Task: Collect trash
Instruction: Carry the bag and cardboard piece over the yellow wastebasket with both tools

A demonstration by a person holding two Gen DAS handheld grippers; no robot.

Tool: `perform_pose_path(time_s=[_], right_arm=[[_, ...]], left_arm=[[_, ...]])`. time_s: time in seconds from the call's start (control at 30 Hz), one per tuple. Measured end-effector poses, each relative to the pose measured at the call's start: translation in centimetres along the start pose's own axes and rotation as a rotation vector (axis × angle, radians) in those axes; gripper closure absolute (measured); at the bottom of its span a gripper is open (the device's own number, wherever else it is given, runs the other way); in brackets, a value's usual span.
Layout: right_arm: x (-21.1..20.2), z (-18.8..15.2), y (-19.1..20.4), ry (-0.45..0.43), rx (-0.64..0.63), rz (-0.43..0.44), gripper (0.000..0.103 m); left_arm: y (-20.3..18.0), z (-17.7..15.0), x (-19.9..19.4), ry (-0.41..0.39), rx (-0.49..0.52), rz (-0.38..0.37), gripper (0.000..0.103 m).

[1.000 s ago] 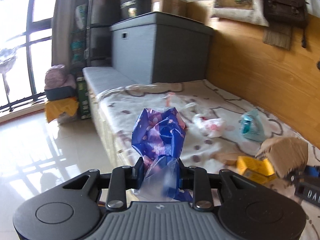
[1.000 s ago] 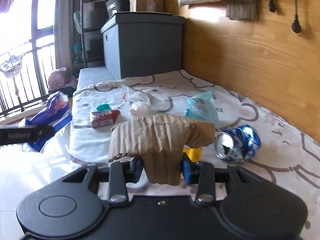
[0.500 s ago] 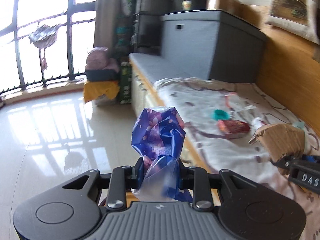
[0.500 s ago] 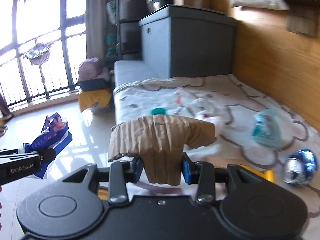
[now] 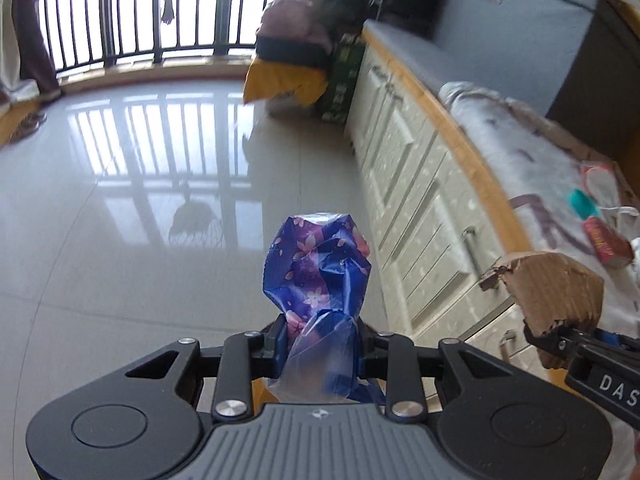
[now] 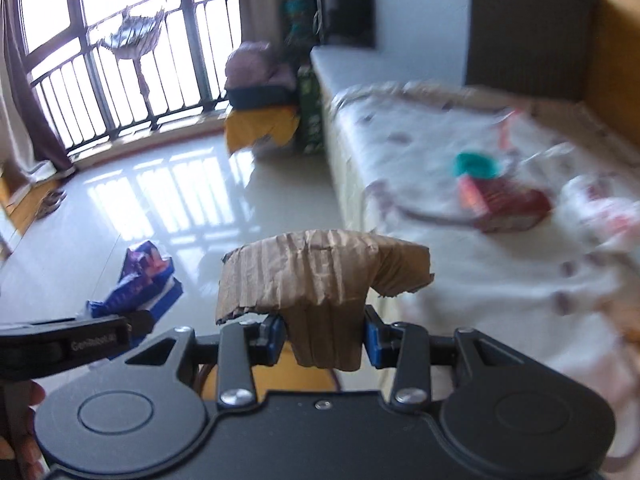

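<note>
The left gripper [image 5: 320,344] is clamped tight on the neck of a crumpled blue plastic bag printed with pink flowers [image 5: 318,264]; the bag bunches upward between the 2 fingers, and what lies inside it cannot be told. The right gripper [image 6: 324,336] stands partly closed, its blue pads [image 6: 372,340] pressing both sides of a torn piece of brown corrugated cardboard [image 6: 320,276] that fans out above them. In the left wrist view the same cardboard [image 5: 556,288] and the right gripper's black finger show at the right edge, near the bag and apart from it. In the right wrist view the bag [image 6: 140,284] shows at lower left, over the glossy pale tiled floor [image 5: 140,220].

To the right runs a cream cabinet front with a wooden edge [image 5: 432,208] under a white patterned bed sheet [image 6: 440,240]. On the sheet lie a red packet [image 6: 504,204], a teal round lid [image 6: 476,164] just beyond it, and a white crumpled plastic bag with red print [image 6: 600,212], all blurred. Farther off, a yellow cloth [image 5: 286,80] carries a dark box and a purple bundle [image 5: 292,24] beside a grey storage chest [image 6: 472,20]. A black window railing [image 5: 140,12] closes the far side.
</note>
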State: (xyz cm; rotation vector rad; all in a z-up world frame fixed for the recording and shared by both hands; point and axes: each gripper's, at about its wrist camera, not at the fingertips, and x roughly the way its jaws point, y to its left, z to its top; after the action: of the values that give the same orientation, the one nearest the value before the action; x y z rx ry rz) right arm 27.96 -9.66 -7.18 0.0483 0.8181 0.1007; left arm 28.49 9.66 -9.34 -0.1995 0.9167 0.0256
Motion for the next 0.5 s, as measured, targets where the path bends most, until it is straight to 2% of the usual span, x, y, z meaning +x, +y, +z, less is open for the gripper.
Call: perform_pose_path(time_s=[0.23,0.5], right_arm=[[6.6,-2.0,1.8,0.160,-0.054,0.068,0.063],[12.6,-4.4,2.8,0.313,-0.129,0.104,0.063]], left_arm=[[3.2,-1.8,5.3,0.137,-0.034,0.070,0.071],[3.7,-3.4,9.6,0.251,-0.036,0.072,0.071]])
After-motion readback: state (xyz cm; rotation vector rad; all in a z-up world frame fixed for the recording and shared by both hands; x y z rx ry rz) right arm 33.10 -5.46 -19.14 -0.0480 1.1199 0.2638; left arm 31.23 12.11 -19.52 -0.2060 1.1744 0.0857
